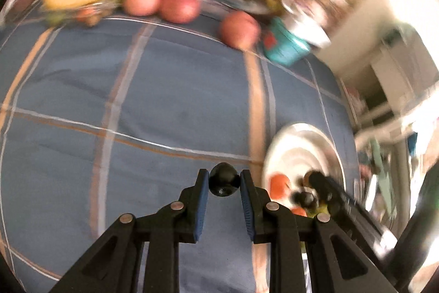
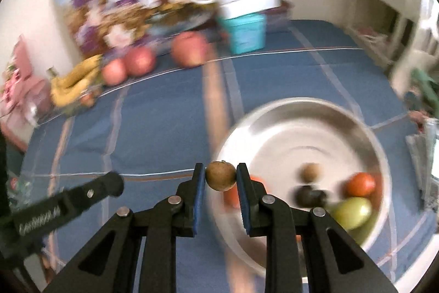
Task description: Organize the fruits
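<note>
home bedroom: plaid bedsheet [image 2: 170, 133]

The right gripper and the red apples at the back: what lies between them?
Only bare blue checked cloth lies between the right gripper, shut on a brown fruit, and the apples, in the right wrist view.

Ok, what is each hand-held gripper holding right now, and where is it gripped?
Left hand-held gripper: small dark round fruit, pinched across its sides between the pads. Right hand-held gripper: small brown round fruit, held the same way.

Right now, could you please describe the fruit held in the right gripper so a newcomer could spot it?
Find the metal bowl on the blue checked cloth. At its left rim, the right gripper pinches a small brown fruit. Unlike its brown twin inside the bowl, it is held between blue pads.
</note>
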